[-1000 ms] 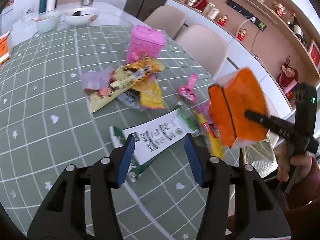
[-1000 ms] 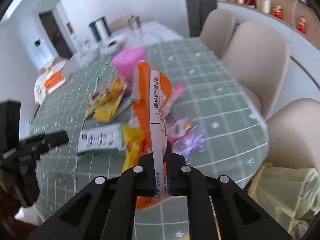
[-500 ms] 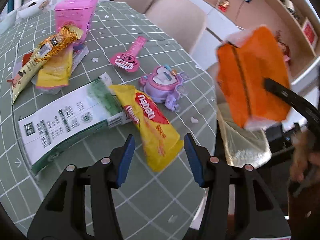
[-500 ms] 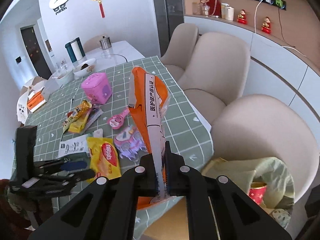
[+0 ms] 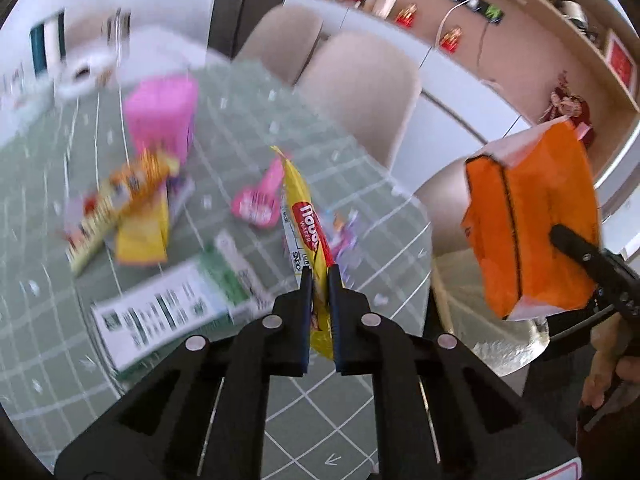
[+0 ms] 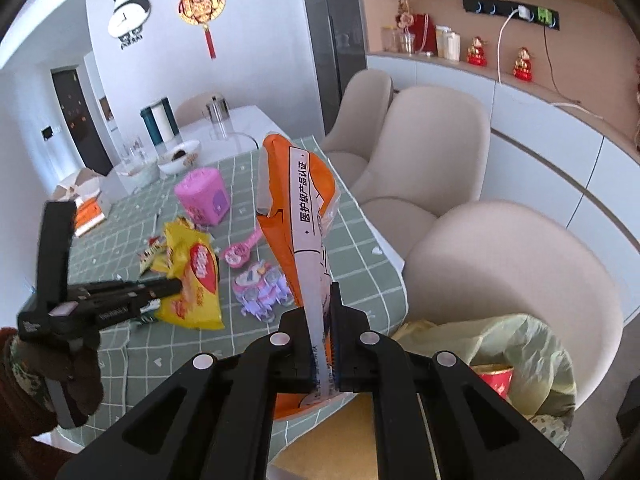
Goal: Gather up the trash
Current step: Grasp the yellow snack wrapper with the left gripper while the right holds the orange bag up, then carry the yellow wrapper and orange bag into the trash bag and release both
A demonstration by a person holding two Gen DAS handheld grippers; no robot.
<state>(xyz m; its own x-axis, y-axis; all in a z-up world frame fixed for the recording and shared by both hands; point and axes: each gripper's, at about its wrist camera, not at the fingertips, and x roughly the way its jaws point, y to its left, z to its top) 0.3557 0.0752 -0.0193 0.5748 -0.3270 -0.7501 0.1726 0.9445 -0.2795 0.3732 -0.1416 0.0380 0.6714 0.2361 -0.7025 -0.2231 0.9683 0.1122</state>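
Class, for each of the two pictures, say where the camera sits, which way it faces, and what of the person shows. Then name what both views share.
Left wrist: sits on the left gripper, facing down over the green table; its fingers are closing on the yellow wafer wrapper; the right gripper and a hand show at right.
Right wrist: sits on the right gripper, facing the table and the lined trash bin; a sleeve shows at lower left.
Shared: the orange packet, the pink box, the wafer wrapper.

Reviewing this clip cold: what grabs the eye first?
The orange bag, upright in the right gripper beside the table edge. Next, the yellow wafer wrapper, between the closing jaws of the left gripper. A lined trash bin sits below, by the nearest chair.
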